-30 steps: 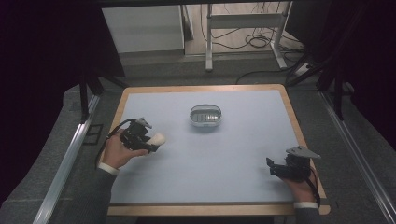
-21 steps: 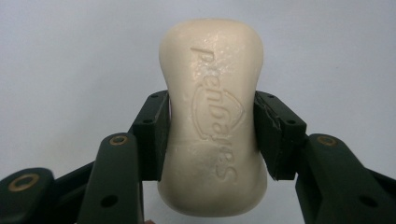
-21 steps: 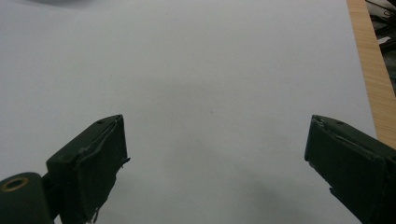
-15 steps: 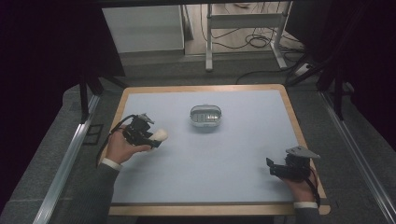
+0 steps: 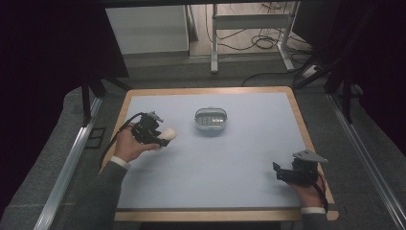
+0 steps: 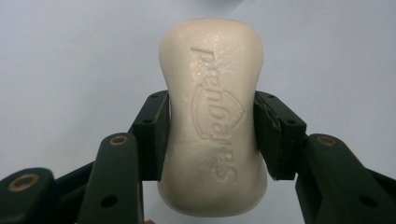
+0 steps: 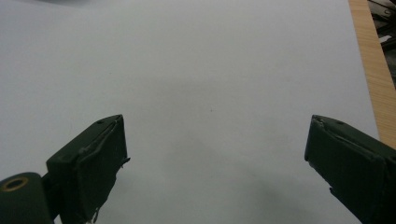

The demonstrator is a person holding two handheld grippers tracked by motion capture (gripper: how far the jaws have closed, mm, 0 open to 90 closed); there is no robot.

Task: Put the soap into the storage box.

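Over the left side of the pale blue table top (image 5: 230, 167), your left gripper (image 5: 160, 136) is clamped on a cream, waisted bar of soap (image 6: 212, 116) (embossed lettering facing the camera), pads squeezing its narrow middle, held just clear of the surface. Near it, mid-table, sits a small grey oval dish (image 5: 210, 120). Your right gripper (image 5: 280, 172) rests by the near right corner, jaws wide apart, nothing between them.

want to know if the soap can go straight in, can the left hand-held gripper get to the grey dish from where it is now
Probably yes. The left hand-held gripper, shut on the soap bar, sits just beside the grey dish, with only bare blue table mat between them.
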